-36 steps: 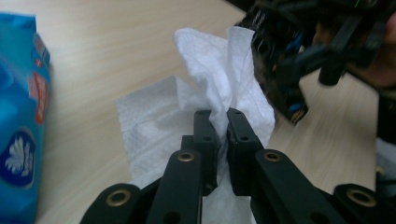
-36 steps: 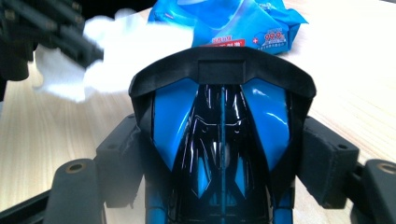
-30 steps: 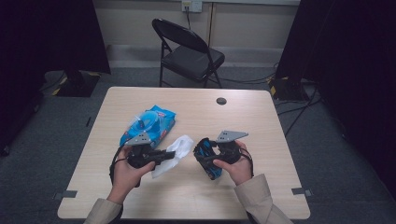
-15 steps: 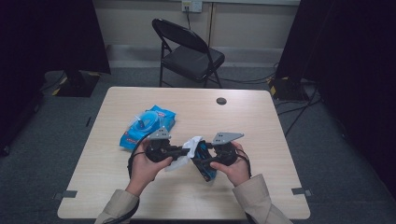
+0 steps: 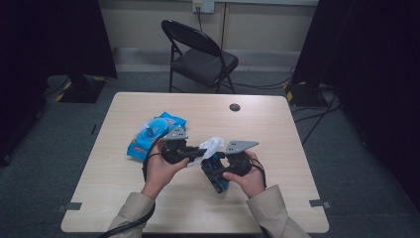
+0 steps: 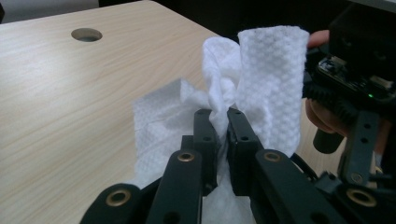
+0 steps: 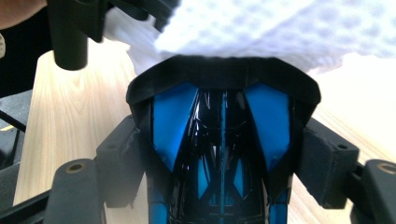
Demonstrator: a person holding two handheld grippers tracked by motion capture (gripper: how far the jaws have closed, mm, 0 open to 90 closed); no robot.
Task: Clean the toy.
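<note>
My left gripper [image 5: 194, 152] is shut on a white textured wipe [image 5: 211, 146], held above the middle of the table. In the left gripper view the jaws [image 6: 219, 117] pinch a bunched fold of the wipe [image 6: 271, 79], which stands up above them. My right gripper [image 5: 216, 171] is shut on a glossy blue and black object [image 5: 219, 180], with a pad on each of its sides. In the right gripper view the object [image 7: 173, 126] sits between the jaws, and the wipe [image 7: 280, 28] lies against its far end. The left gripper [image 7: 70, 32] shows at upper left there.
A blue pack of wipes [image 5: 152, 133] lies on the table [image 5: 277, 129] to the left of my hands. A round cable hole [image 5: 234, 107] is near the far edge. A black folding chair [image 5: 200, 57] stands beyond the table.
My left gripper has carried the wipe to the right and slightly up, from beside the blue pack to the far end of the object in the right gripper. The right hand has kept still.
</note>
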